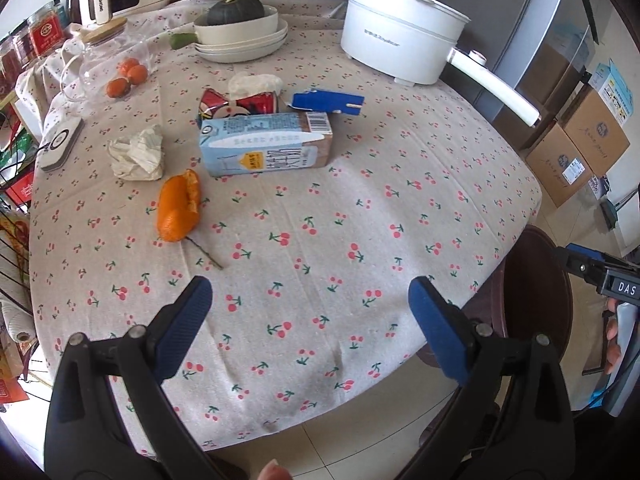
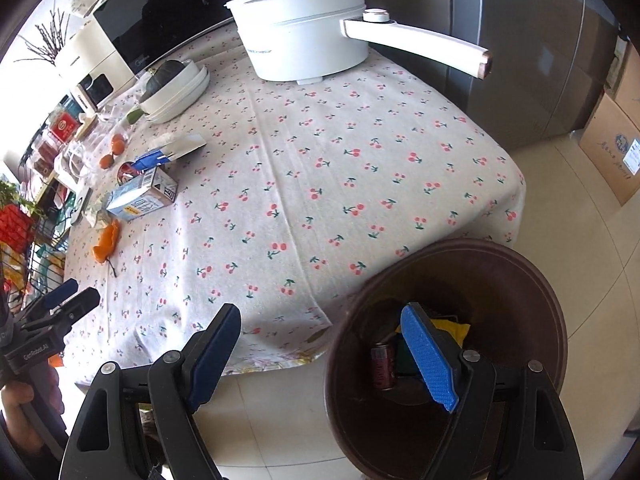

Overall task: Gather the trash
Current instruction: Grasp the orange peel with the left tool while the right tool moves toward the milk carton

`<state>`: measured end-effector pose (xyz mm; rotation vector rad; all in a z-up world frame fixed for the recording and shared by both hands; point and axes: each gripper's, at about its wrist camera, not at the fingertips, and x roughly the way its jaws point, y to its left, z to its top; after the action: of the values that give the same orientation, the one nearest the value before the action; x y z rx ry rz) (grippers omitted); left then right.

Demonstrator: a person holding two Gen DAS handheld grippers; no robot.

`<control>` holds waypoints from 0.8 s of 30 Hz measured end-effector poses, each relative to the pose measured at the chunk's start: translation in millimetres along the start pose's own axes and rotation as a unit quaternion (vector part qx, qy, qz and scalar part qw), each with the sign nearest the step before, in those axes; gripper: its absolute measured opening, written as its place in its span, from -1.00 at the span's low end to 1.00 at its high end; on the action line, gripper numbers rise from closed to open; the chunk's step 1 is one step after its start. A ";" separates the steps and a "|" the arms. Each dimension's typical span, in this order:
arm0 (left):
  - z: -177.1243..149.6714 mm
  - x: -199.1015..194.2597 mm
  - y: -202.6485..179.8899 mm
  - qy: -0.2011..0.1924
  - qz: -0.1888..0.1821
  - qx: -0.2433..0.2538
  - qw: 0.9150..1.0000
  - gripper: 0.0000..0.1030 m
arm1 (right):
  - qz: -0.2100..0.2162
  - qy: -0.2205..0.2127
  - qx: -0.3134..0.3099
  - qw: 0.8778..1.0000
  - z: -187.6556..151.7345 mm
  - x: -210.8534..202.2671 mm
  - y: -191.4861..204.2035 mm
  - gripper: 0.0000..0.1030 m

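Cherry-print tablecloth (image 1: 304,216), brown bin (image 2: 520,280) beside, seemingly touching

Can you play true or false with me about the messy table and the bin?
1. The light blue milk carton lies on its side on the cherry-print tablecloth. True.
2. The dark brown round trash bin is empty. False: a dark drink can and something yellow already lie inside.
3. The orange peel lies on the tablecloth near the crumpled white paper. True.
4. The left gripper is holding the carton. False: it is open with nothing between its blue pads.
5. The white electric pot with a long handle stands on the floor. False: it stands on the table.
6. The right gripper is open and empty. True.
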<state>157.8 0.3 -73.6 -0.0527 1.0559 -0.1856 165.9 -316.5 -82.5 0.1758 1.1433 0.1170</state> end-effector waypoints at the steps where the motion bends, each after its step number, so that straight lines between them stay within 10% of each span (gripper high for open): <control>1: 2.0 -0.3 6.5 0.000 0.004 -0.003 1.000 0.91 | 0.000 0.001 -0.004 1.000 2.1 2.4 5.1 0.63; 13: 28.1 25.1 107.2 0.027 0.037 -0.091 0.995 0.90 | -0.011 0.019 -0.035 0.999 22.0 32.6 45.4 0.63; 24: 35.2 72.5 112.7 0.054 0.015 -0.088 0.995 0.39 | -0.013 0.037 -0.036 0.999 41.8 63.0 64.8 0.63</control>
<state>237.3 96.6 -133.4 -0.1865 1.1775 -0.0685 229.8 -244.8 -109.1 0.0929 1.2127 0.1430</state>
